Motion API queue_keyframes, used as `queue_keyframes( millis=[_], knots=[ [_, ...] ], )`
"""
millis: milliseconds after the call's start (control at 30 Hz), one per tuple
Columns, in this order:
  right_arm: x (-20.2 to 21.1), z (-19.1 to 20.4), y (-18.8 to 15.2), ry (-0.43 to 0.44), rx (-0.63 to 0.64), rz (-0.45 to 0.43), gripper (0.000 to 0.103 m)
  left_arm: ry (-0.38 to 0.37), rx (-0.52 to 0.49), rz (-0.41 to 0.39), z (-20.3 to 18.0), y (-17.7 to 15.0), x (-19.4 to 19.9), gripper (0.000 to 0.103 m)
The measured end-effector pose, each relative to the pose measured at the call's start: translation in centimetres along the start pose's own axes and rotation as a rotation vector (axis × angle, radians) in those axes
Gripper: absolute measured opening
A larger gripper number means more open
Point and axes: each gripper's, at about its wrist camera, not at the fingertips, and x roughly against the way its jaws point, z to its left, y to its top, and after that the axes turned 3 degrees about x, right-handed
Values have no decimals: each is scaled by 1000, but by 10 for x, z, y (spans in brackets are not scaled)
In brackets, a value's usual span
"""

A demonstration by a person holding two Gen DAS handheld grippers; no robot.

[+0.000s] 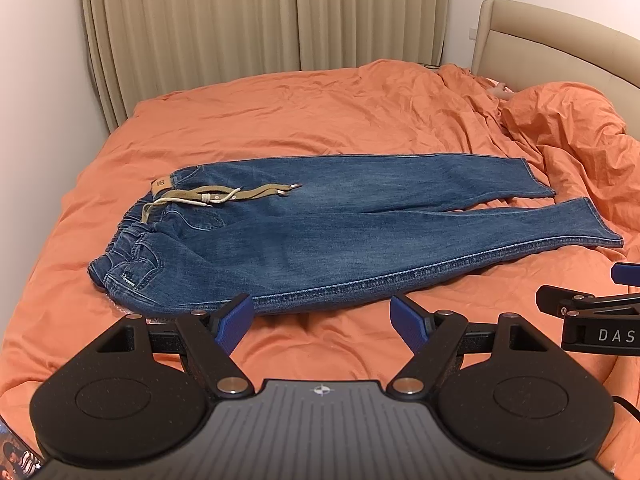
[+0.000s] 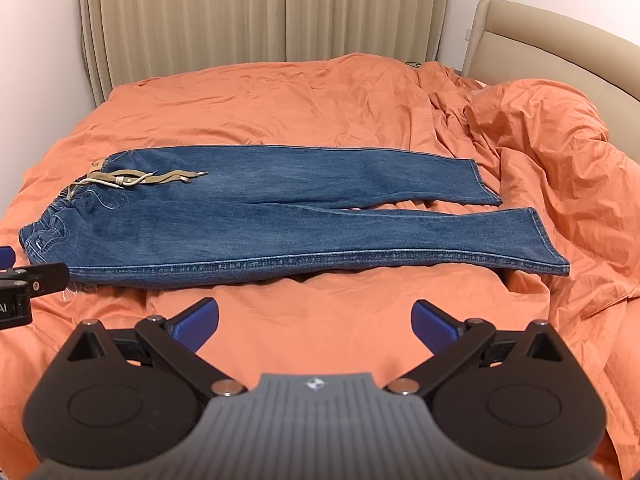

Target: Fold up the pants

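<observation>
A pair of blue jeans (image 1: pixel 320 236) lies flat on the orange bed cover (image 1: pixel 280 120), waistband at the left, both legs stretched to the right and slightly apart at the hems. An olive drawstring (image 1: pixel 224 196) lies across the waist. The jeans also show in the right wrist view (image 2: pixel 240 216). My left gripper (image 1: pixel 322 324) is open and empty, just in front of the near side seam. My right gripper (image 2: pixel 316 324) is open and empty, in front of the near leg; it shows at the right edge of the left wrist view (image 1: pixel 592 308).
The orange cover (image 2: pixel 320 92) is bunched into a rumpled heap (image 2: pixel 552 152) at the right, by the beige headboard (image 2: pixel 540 36). Beige curtains (image 1: pixel 260 16) hang behind the bed. A white wall (image 1: pixel 36 100) runs along the left side.
</observation>
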Motion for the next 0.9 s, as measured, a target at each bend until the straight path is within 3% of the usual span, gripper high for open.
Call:
queue_keyframes(
  millis=[467,667,800,900],
  knots=[
    [-5,-6,3,14,4,-7,98,7,-17,-21,9,2,-1,91],
    [-8,-29,20,52,17,-95,98,106,-82,-37,38,13,-5,91],
    [-19,-63,27,149,-3,-177,98,146,-94,-47,67,18,-7,90],
    [-34,-80,36,93,57,-195,98,176,-142,-28,87,22,-15,83]
  ],
)
